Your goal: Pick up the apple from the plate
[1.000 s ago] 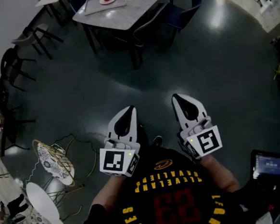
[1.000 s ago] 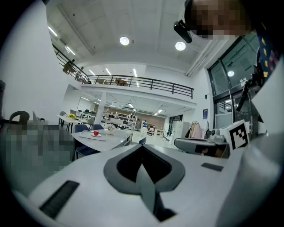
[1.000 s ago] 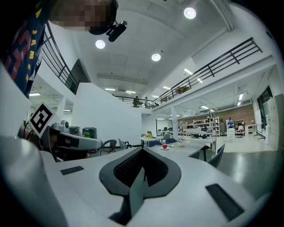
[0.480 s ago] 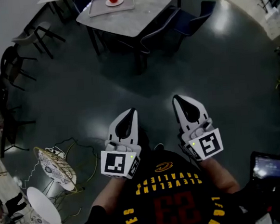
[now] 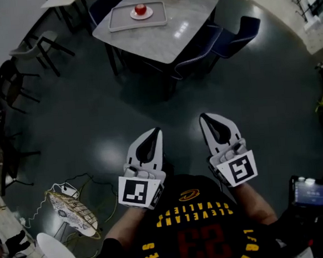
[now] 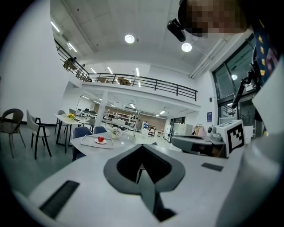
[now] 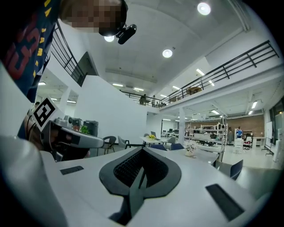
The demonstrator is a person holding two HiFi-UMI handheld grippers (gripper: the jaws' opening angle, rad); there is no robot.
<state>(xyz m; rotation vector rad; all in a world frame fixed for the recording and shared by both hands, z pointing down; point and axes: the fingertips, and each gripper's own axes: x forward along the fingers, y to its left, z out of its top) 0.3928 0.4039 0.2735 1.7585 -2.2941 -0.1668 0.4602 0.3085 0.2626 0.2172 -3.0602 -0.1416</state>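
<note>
A red apple [image 5: 140,10] sits on a small white plate [image 5: 147,14] in a grey tray [image 5: 121,24] on a marble table [image 5: 168,39], far ahead at the top of the head view. The left gripper view shows the apple [image 6: 100,138] small and distant on its tray [image 6: 88,142]. My left gripper [image 5: 157,131] and right gripper [image 5: 203,117] are held side by side over the dark floor, well short of the table. Both are shut and hold nothing. In their own views the left gripper [image 6: 142,146] and right gripper [image 7: 143,150] show jaws meeting in a seam.
Dark blue chairs [image 5: 202,44] stand along the table's near side, with another [image 5: 240,30] to its right. Black chairs [image 5: 35,49] line the left wall. A patterned wire stool [image 5: 70,208] and cables lie at lower left. A lit screen [image 5: 308,191] is at lower right.
The table with the apple has slid lower and nearer in the head view and the stool has dropped toward the corner. Both grippers stay shut in the same pose.
</note>
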